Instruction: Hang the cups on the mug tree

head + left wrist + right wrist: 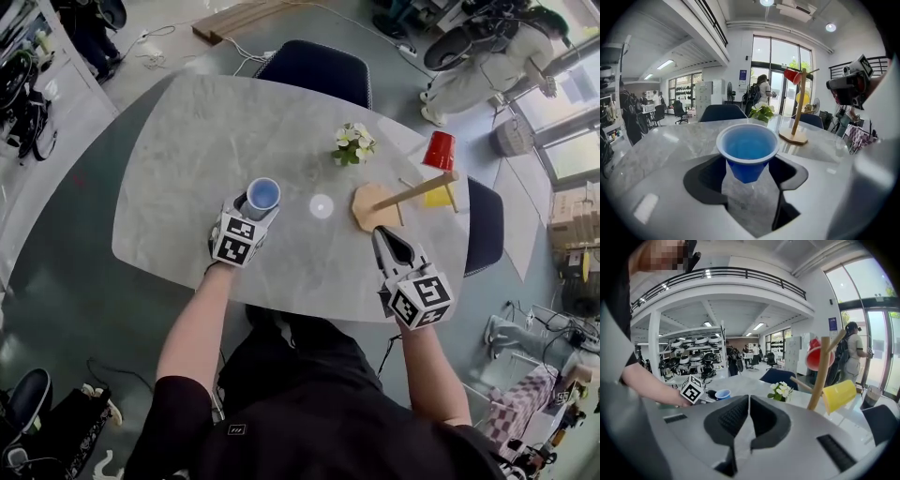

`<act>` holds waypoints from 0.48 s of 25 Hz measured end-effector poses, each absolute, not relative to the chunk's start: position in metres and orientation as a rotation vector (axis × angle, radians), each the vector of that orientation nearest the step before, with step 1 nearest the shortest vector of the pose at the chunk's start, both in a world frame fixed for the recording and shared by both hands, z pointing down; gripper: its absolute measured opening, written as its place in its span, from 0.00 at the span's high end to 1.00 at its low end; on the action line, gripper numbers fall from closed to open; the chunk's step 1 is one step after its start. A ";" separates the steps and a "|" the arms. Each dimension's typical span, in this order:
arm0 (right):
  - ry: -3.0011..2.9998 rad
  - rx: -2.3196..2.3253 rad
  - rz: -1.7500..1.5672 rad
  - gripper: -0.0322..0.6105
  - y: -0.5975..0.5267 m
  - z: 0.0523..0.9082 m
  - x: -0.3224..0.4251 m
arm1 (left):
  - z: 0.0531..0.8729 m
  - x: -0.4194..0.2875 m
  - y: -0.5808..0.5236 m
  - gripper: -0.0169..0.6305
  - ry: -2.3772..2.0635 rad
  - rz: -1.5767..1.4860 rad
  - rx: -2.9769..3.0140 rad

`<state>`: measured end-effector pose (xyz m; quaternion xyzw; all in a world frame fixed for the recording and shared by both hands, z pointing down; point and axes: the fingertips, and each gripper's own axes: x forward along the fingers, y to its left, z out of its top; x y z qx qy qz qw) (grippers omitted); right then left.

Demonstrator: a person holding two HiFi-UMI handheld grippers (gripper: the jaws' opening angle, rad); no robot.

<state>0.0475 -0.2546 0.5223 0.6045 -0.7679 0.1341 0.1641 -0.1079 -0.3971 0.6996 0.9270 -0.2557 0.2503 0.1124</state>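
Centre-left on the tabletop: left hand-held gripper at the blue cup.
Its jaws are spread wide, with the cup between them. Lower right, the right hand-held gripper is closed and empty, near the mug tree carrying the red cup and yellow cup.

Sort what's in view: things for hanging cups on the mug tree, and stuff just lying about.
For the job: blue cup; mug tree; red cup and yellow cup, both already hung on it.
Lying about: small bunch of flowers; dark chair.
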 end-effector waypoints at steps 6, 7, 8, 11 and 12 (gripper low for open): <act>-2.207 1.664 0.288 0.92 -0.241 0.498 0.054 | 0.654 -0.102 -0.374 0.53 -0.802 0.620 2.717; -2.218 1.652 0.276 0.92 -0.238 0.496 0.058 | 0.647 -0.099 -0.368 0.53 -0.809 0.607 2.719; -2.238 1.633 0.258 0.92 -0.238 0.494 0.061 | 0.640 -0.097 -0.363 0.53 -0.826 0.600 2.726; -2.336 1.555 0.210 0.92 -0.242 0.490 0.067 | 0.620 -0.091 -0.356 0.53 -0.905 0.603 2.747; -2.364 1.535 0.207 0.92 -0.240 0.489 0.070 | 0.616 -0.088 -0.351 0.53 -0.930 0.608 2.743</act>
